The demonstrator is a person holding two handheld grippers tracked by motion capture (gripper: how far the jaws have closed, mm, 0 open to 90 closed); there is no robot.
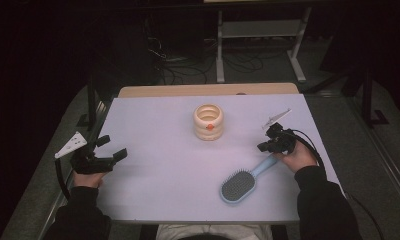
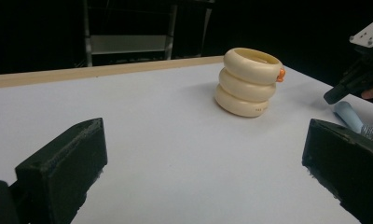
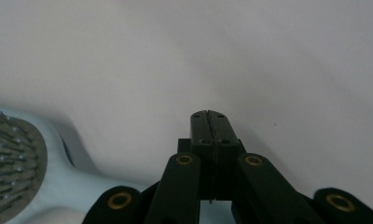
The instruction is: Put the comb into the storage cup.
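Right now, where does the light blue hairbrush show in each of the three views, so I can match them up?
High view: the hairbrush lies lower right of centre, handle toward the right gripper.
Left gripper view: its handle tip sits at the right edge, beside that jaw.
Right gripper view: its bristled head and handle fill the lower left corner, left of the shut jaws.
Shared landmark: the white table.

Overhead forward (tong cameras low).
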